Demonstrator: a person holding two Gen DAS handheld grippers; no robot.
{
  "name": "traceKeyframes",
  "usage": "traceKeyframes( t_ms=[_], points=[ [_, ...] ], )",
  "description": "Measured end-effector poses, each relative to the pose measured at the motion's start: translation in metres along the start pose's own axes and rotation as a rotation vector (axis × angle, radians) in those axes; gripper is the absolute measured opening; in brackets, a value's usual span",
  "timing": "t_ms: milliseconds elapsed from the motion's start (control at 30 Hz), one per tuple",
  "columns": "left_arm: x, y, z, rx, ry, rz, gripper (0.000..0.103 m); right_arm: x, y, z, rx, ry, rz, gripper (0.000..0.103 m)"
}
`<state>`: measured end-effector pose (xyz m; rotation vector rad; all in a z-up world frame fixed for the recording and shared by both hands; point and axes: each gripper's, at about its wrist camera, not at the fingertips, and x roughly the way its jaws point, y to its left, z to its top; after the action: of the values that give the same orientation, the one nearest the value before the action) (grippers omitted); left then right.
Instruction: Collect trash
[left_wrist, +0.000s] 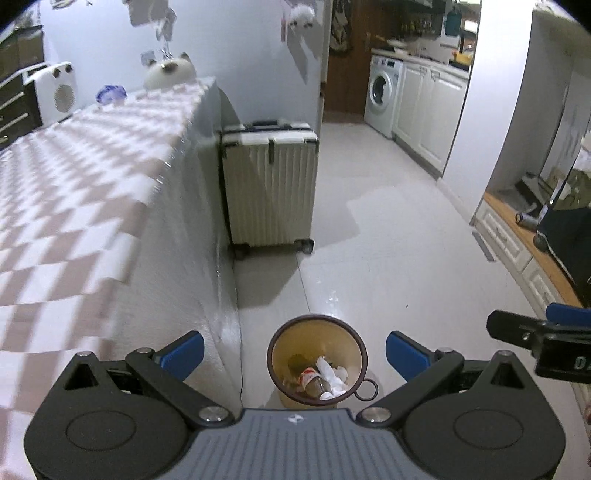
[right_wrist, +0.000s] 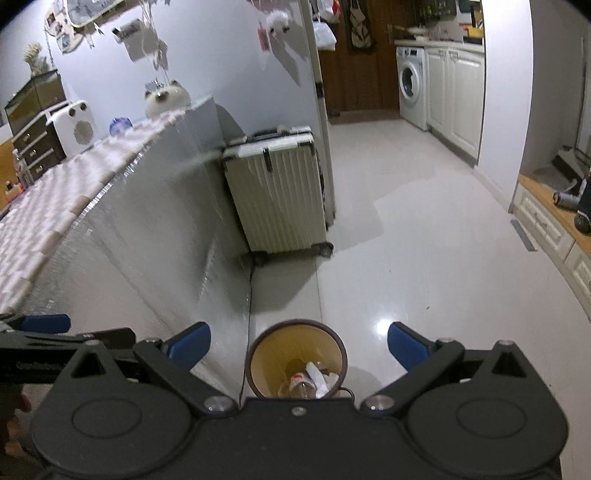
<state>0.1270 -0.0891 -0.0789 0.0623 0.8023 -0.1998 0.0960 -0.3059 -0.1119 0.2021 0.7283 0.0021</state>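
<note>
A small yellow bin with a brown rim (left_wrist: 275, 345) stands on the pale floor beside the table's side wall. Inside it lie a plastic bottle with a red label (left_wrist: 314, 380) and crumpled white paper (left_wrist: 334, 374). My left gripper (left_wrist: 294, 350) hovers above the bin, open, nothing between its blue pads. In the right wrist view the same bin (right_wrist: 255, 354) sits below my right gripper (right_wrist: 298, 347), also open and empty. The bottle (right_wrist: 301, 384) and paper (right_wrist: 319, 376) show in it. The right gripper's tip enters the left view at the right edge.
A table with a pink-and-white checked cloth (left_wrist: 74, 177) runs along the left. A cream suitcase (left_wrist: 269, 184) stands against its end. A cat figure (left_wrist: 168, 70), a blue object (left_wrist: 110, 94) and a white heater (left_wrist: 55, 92) sit farther back. A washing machine (left_wrist: 382, 94) and cabinets stand beyond.
</note>
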Motion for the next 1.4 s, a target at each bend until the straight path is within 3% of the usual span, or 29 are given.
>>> traceKeyframes(
  t_ms=[267,633,1400],
  points=[
    [-0.051,0.013,-0.002,0.000,-0.053,0.051,0.103,-0.045,0.023,0.004,-0.028,-0.053,-0.015,0.103],
    [-0.083,0.042,-0.010,-0.022,-0.055,0.086,0.103,-0.087,0.046,0.001,-0.063,-0.080,-0.044,0.103],
    [-0.107,0.068,-0.039,-0.048,-0.053,0.073,0.103,-0.114,0.076,-0.023,-0.101,-0.052,-0.057,0.103]
  ],
)
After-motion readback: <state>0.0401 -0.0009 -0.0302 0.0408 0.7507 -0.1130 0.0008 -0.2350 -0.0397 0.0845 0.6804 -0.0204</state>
